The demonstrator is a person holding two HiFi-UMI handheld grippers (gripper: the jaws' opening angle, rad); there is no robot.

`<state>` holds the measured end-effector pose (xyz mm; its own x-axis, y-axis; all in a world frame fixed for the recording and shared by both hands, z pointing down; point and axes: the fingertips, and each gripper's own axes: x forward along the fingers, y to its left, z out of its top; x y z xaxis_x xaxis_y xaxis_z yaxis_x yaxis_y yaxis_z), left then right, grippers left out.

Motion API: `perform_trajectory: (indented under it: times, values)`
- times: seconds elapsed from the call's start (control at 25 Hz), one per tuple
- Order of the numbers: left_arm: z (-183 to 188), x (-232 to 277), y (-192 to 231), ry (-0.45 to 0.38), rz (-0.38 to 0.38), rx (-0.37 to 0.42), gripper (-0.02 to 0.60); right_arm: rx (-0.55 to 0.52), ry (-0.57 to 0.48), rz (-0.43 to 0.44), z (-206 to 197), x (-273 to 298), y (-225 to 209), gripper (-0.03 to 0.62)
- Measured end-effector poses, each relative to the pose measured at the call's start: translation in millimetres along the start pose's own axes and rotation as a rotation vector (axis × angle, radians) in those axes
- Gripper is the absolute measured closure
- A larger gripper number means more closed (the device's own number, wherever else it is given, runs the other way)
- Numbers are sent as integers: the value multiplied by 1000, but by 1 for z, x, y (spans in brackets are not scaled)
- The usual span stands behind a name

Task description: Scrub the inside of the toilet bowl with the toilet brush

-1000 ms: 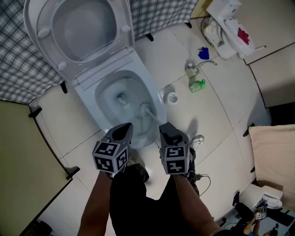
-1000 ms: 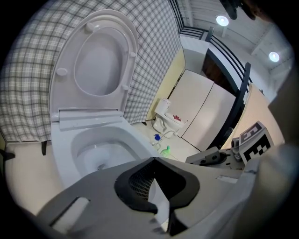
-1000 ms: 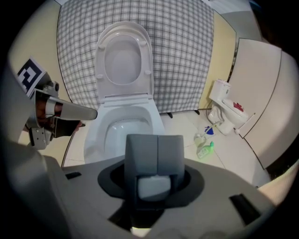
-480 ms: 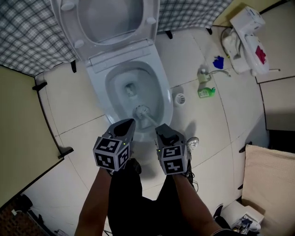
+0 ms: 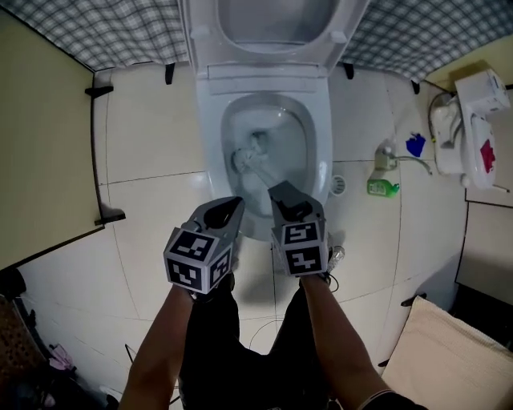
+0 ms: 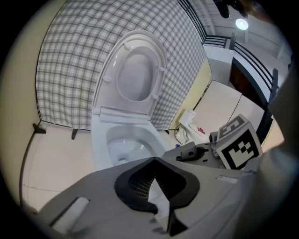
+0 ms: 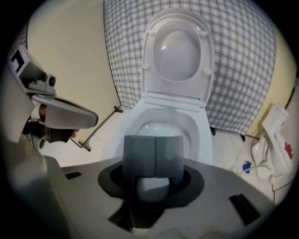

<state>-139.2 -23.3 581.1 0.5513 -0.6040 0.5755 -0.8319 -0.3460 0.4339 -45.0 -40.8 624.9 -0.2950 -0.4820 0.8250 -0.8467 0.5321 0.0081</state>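
The white toilet bowl (image 5: pixel 322 164) stands open at the top middle of the head view. The toilet brush head (image 5: pixel 244 158) lies inside the bowl against its left wall, and its pale handle (image 5: pixel 263 178) slants back to my right gripper (image 5: pixel 282 194), which is shut on it. In the right gripper view the two grey pads (image 7: pixel 140 154) are pressed together over the handle (image 7: pixel 153 187) and hide the brush head; the bowl (image 7: pixel 202 133) lies beyond. My left gripper (image 5: pixel 227 210) hangs beside it over the bowl's front edge, shut and empty (image 6: pixel 154 159).
The raised seat and lid (image 5: pixel 272 20) lean on a checked wall (image 5: pixel 112 32). A beige partition (image 5: pixel 40 144) stands at the left. A floor drain (image 5: pixel 338 185), a green bottle (image 5: pixel 383 187), a blue item (image 5: pixel 415 145) and a white fixture (image 5: pixel 473 132) lie to the right.
The brush head has swept from the bowl's right side across the front to its left wall. Both grippers shifted with it, and the head view has swung so the toilet sits upright.
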Motion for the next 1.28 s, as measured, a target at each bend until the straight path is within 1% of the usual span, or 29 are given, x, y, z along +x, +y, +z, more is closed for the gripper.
perform_trajectory:
  times: [0.2,0.4,0.68,0.84,1.0,1.16,1.28]
  values:
    - [3,-3,10,-32,25,-29,572,-59,-62,2,35,20,-4,425]
    - [13,1,15,-54,31,-26,572,-101,-83,-5,60,34,-11,425]
    - [29,19,18,-67,9,-8,572,-92,-94,-49,79,46,-40,425]
    - [32,32,15,-51,-20,6,572,-62,-72,-97,73,45,-67,425]
    - [37,47,3,-37,-63,25,572,-39,-43,-144,57,37,-89,425]
    - [37,56,-8,-15,-110,53,572,-15,-6,-174,34,25,-94,425]
    - [32,56,-9,1,-123,54,572,9,18,-187,14,15,-91,425]
